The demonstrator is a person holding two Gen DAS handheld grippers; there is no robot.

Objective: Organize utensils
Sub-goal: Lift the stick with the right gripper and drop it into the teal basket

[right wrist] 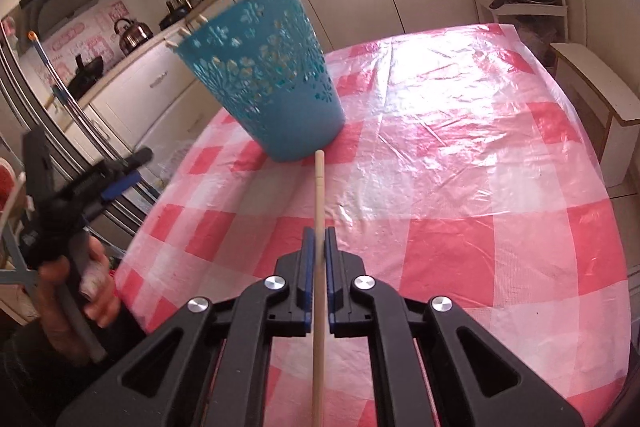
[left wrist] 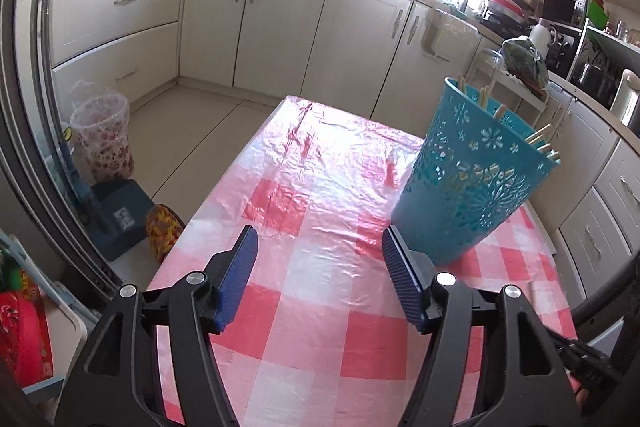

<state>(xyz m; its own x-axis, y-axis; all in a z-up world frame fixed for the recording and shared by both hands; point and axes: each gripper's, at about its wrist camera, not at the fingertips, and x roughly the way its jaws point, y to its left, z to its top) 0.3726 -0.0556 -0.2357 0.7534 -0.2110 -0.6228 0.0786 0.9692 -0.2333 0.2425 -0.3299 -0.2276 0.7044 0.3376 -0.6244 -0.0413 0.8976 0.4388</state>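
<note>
Kitchen table (right wrist: 460,155), checkered pink cloth, one teal basket (right wrist: 264,79).
Right gripper (right wrist: 319,239) clenched on one chopstick (right wrist: 319,195); left gripper (left wrist: 318,247) open, empty.

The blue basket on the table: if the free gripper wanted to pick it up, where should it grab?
Probably the rim of the basket, from above on the side clear of the chopsticks. The body looks too wide for the open left gripper, while the thin upright wall would fit between the pads.

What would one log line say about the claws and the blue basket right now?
right claw: shut on chopstick | left claw: open, empty | blue basket: upright on checkered tablecloth, chopsticks inside
</note>
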